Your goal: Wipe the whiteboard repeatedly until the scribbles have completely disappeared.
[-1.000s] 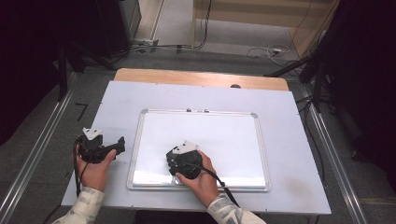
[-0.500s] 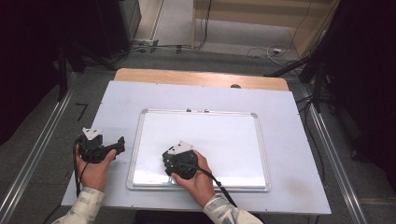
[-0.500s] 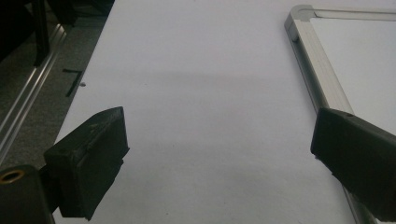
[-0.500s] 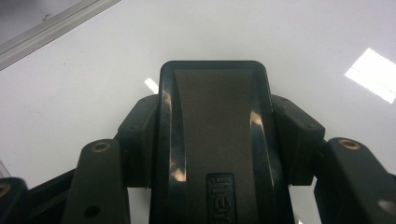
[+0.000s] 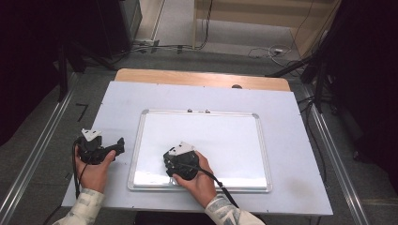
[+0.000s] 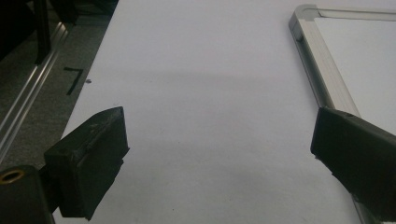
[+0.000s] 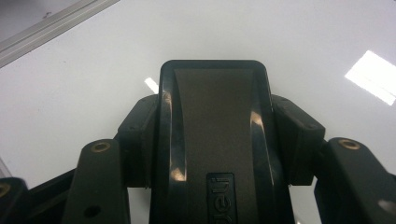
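Nearest, at bottom of high view: person's two forearms w/ patterned sleeves. Right claw point(image 5: 172, 159) sits over the whiteboard point(image 5: 225, 136), low-left part of its white surface. It's clamped on a black whiteboard eraser point(image 7: 212, 135); right gripper view shows both jaws pressed against eraser's sides, eraser's front end over the glossy board. Can't tell if eraser touches the board.

Left claw point(image 5: 118, 144) is just left of the board, above the worktop point(image 5: 117, 101), jaws pointing toward board's left frame. Left gripper view: jaws spread wide, nothing between them, bare worktop below, board's metal frame at right.

Farther: board's top edge w/ two small clips, then wooden strip point(image 5: 202, 78) along worktop's far side, floor w/ cables beyond.
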